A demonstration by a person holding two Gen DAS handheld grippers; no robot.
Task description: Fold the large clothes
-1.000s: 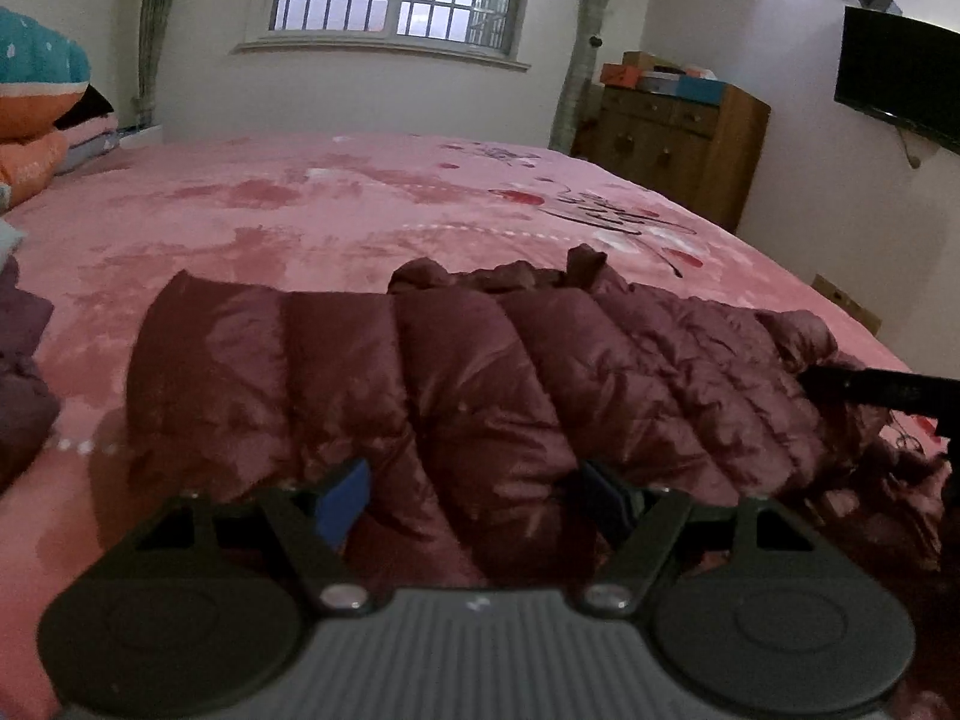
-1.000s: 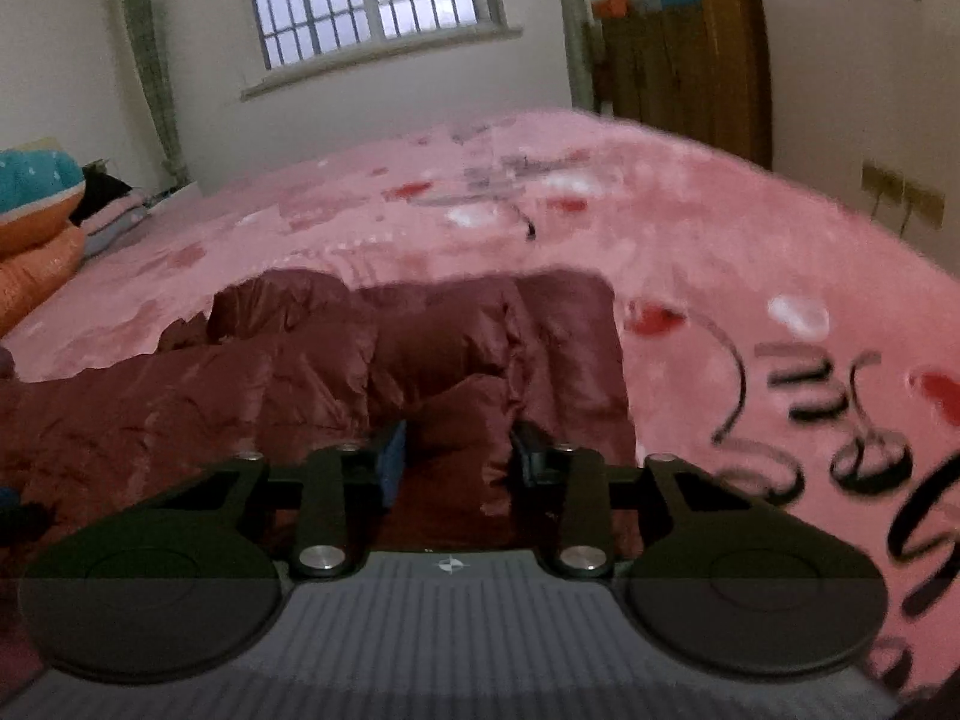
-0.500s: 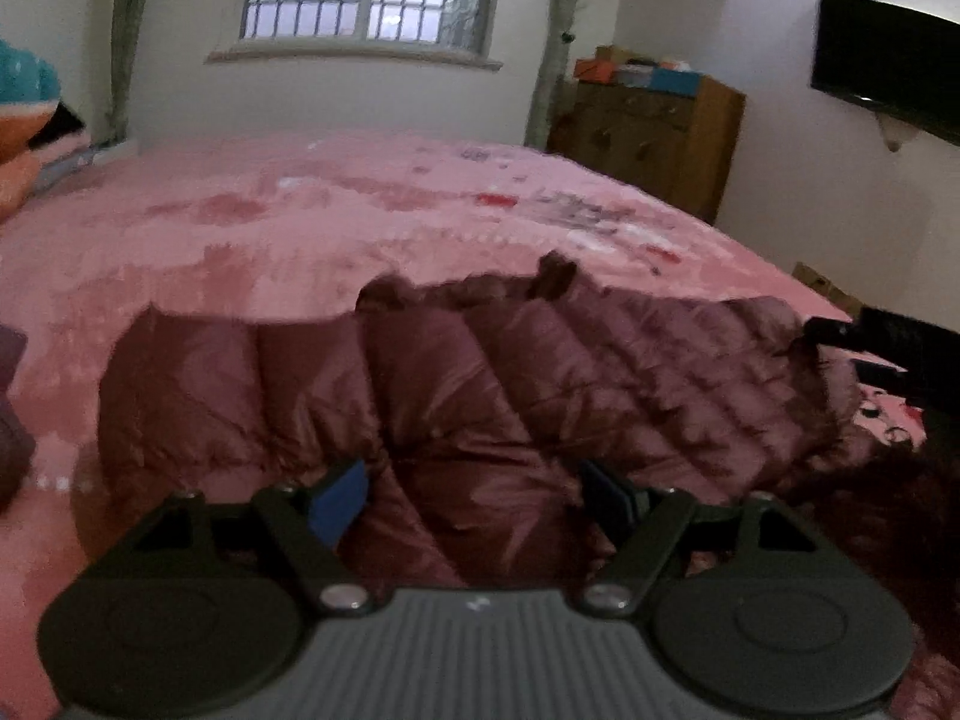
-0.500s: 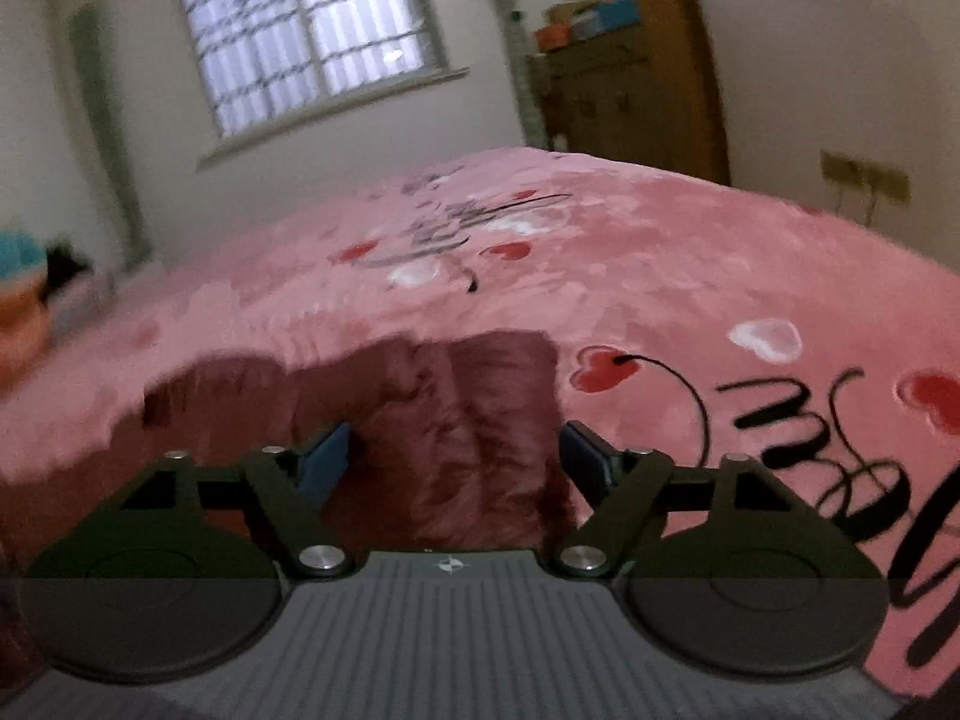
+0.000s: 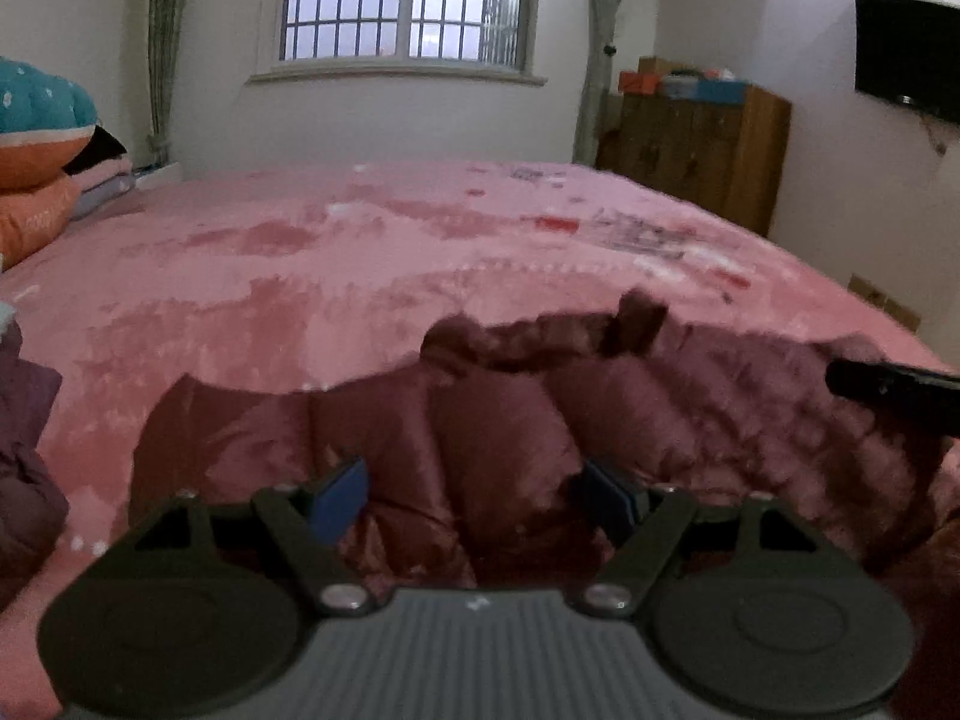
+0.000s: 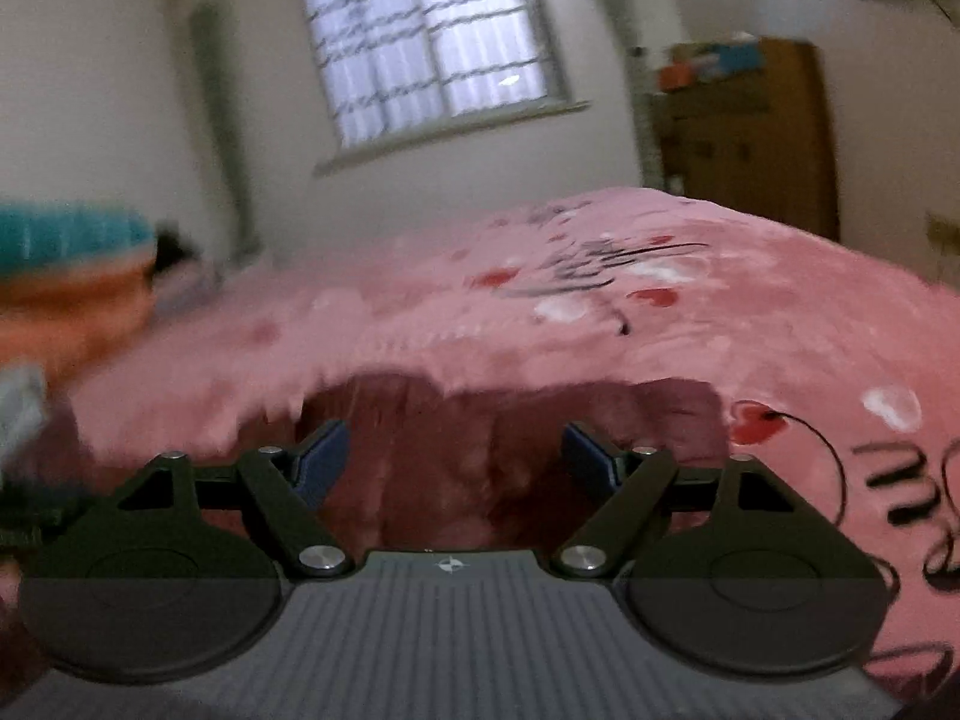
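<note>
A dark red quilted down jacket (image 5: 510,420) lies folded across the pink bed (image 5: 360,252). My left gripper (image 5: 477,501) is open and empty, just above the jacket's near edge. My right gripper (image 6: 450,459) is open and empty, above the jacket's right end (image 6: 510,426); this view is blurred. The right gripper's black finger shows at the right edge of the left wrist view (image 5: 888,387), over the jacket.
Stacked pillows and bedding (image 5: 42,144) lie at the far left. Another dark garment (image 5: 24,450) lies at the left edge. A wooden cabinet (image 5: 696,150) stands against the far wall, and a TV (image 5: 906,72) hangs on the right wall.
My right gripper has opened, letting go of the jacket fold, and has tilted up. My left gripper stayed open and has also tilted up, away from the jacket.
</note>
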